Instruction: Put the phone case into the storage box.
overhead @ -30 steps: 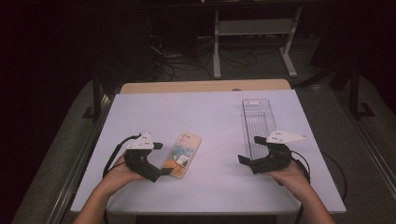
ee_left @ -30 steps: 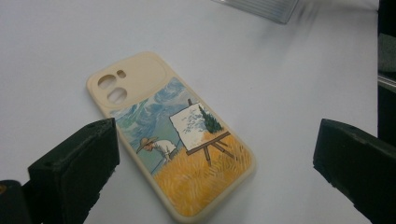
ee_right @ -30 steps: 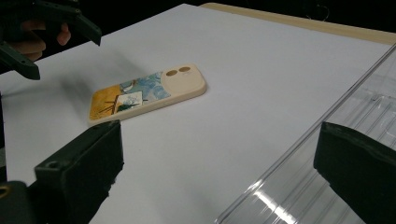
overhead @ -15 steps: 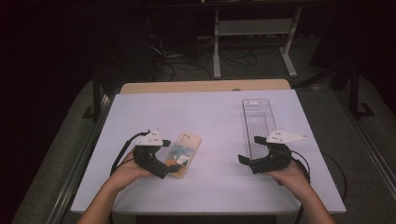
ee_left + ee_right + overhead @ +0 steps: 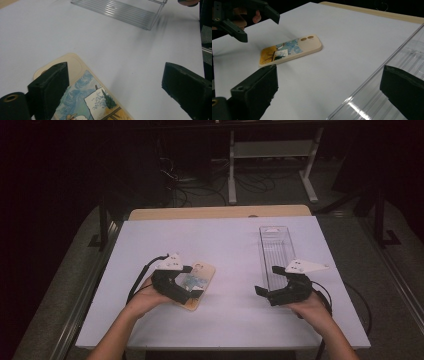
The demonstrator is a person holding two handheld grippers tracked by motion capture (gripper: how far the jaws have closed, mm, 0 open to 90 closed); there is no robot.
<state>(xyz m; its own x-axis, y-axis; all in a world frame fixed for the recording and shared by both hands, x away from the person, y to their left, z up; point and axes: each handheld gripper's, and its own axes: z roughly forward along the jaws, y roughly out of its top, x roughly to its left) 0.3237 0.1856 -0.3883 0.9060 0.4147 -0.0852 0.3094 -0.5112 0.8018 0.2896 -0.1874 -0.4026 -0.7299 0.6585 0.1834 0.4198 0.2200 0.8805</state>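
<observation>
Counter [image 5: 225, 245] comes first, a wide white top with a wooden strip along its far edge, and the room behind it is too dark to make out. A clear plastic tray [image 5: 276, 250], long and ribbed, lies on the right half; in the right gripper view it is cut off by the frame, and its far end is hard to read against the white. The phone case [image 5: 196, 282] lies flat on the left half, cream with a painted scene of blue sky, yellow ground and an easel; in the high view the left gripper covers its near part, and in the left gripper view its lower end is cut off. No writing can be read on it. The left gripper [image 5: 192, 281] hovers over the case, fingers wide apart though they have just been closing a little, straddling it without pressing. The right gripper [image 5: 267, 281] rests beside the tray's near end, fingers spread and holding nothing.
</observation>
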